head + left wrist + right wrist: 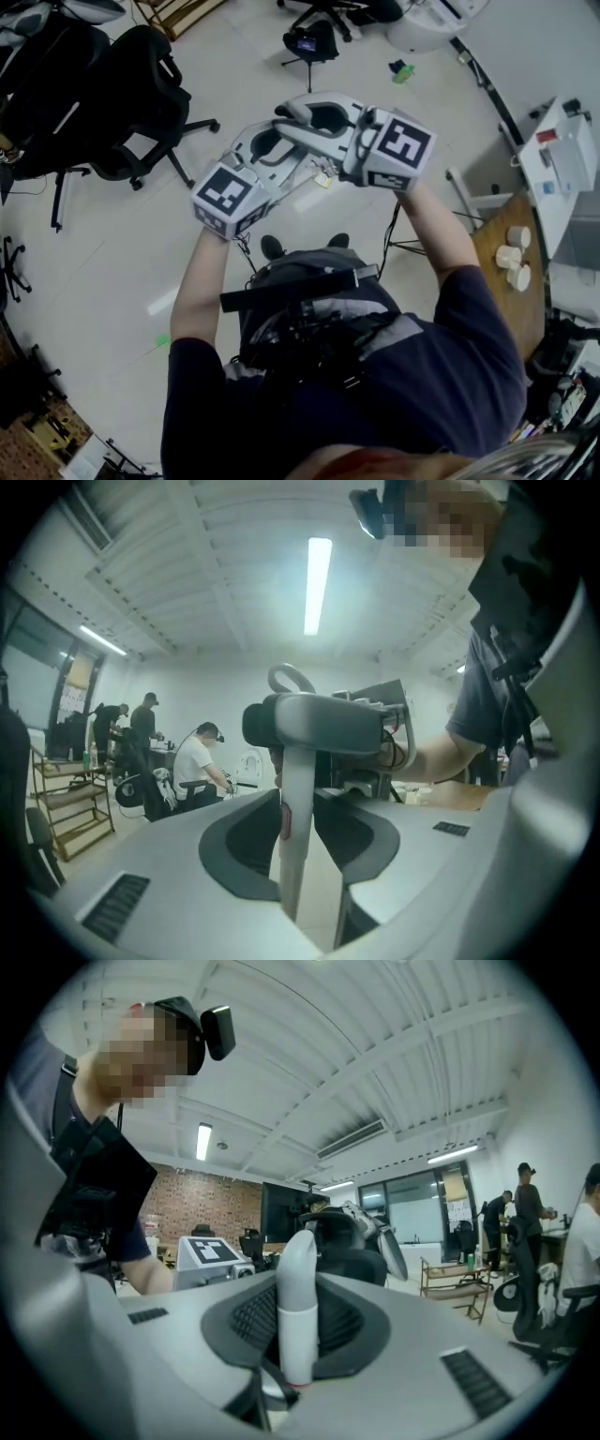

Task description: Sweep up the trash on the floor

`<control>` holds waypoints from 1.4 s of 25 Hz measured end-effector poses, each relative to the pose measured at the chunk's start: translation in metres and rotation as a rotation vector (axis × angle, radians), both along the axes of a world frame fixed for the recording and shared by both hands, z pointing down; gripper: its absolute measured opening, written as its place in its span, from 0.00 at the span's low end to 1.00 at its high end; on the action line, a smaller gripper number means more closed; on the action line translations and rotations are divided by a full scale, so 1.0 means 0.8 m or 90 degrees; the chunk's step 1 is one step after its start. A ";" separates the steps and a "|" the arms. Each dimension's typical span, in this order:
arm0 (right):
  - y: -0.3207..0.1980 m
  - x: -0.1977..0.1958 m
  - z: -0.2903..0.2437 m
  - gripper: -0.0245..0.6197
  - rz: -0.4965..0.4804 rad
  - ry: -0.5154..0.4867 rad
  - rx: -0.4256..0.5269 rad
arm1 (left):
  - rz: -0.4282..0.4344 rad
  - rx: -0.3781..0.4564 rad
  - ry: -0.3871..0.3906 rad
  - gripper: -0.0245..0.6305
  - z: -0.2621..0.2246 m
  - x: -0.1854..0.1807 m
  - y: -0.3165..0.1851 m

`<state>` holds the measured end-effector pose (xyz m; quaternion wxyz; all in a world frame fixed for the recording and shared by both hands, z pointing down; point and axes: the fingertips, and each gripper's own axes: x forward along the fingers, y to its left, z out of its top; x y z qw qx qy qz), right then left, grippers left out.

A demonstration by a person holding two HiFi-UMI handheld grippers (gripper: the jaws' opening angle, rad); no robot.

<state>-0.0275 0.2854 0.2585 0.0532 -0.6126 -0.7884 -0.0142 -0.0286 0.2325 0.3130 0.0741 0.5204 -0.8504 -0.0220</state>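
Left tool (302,850) and right tool (298,1340) both clenched on white handle (296,799), probably broom's, held before person (422,375). Light, stiff, smooth pole: spaced two-point hold suits. Green scrap (402,71), maybe trash, on floor (112,272), well apart.

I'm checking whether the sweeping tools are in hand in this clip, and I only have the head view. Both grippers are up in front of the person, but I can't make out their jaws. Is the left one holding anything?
Observer: Yes. In the left gripper view the left gripper is closed on a slim white handle that stands upright between its jaws.
Operator: And the right gripper?
Observer: In the right gripper view it is closed on a grey-capped handle, and the rounded tip stands free above the jaws. I cannot tell whether this is the same handle as the one in the left gripper.
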 end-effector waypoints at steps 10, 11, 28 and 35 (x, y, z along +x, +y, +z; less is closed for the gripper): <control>0.141 0.016 0.002 0.17 -0.103 0.049 -0.013 | -0.082 0.019 -0.013 0.21 0.003 0.018 0.153; 0.155 0.019 0.004 0.17 -0.117 0.052 -0.011 | -0.091 0.021 -0.014 0.21 0.005 0.018 0.166; 0.305 -0.023 0.085 0.17 -0.247 0.095 0.031 | -0.337 -0.080 0.019 0.17 0.089 -0.037 0.317; 0.315 -0.089 0.136 0.23 -0.252 0.112 0.069 | -0.349 -0.109 0.076 0.17 0.140 -0.099 0.326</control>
